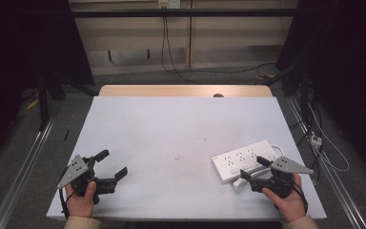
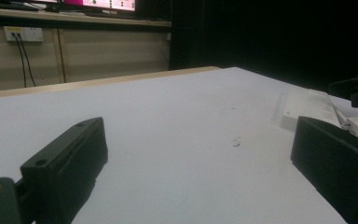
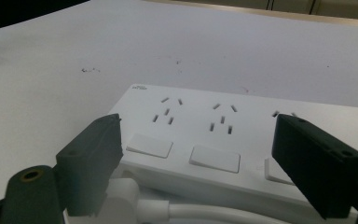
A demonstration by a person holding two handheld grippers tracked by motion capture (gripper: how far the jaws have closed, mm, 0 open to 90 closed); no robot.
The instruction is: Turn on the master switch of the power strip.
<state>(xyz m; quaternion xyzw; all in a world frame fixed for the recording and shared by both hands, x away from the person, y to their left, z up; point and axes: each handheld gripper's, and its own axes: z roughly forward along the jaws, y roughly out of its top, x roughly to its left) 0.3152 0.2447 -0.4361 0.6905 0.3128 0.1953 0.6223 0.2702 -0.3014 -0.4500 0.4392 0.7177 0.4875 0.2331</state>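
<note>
A dim room with dark curtains on both sides and a pale panelled back wall surrounds a table (image 1: 171, 129) topped with a light grey-white sheet, a strip of wood showing along its far edge. Cables hang down the wall from a socket and trail over the floor behind the table. On the sheet's near right part lies a white power strip (image 1: 245, 160), set at a slant, its rows of socket holes and flat rocker switches facing up; in the right gripper view the power strip (image 3: 205, 135) sits close in front, with its thick white cord (image 3: 186, 212) curling along the near edge. The right gripper (image 1: 255, 169), held in the person's right hand (image 1: 288, 198) at the near right corner, hovers just at the strip's near edge; its black jaws stand wide apart with nothing pressed between them, one to each side of the switch row, not touching the strip as far as can be told. The left gripper (image 1: 112, 164), held in the left hand (image 1: 81, 200) at the near left corner, is well apart from the strip, and its jaws are likewise spread wide over bare sheet, holding nothing. A few small dark specks (image 1: 177, 157) mark the sheet near its middle
</note>
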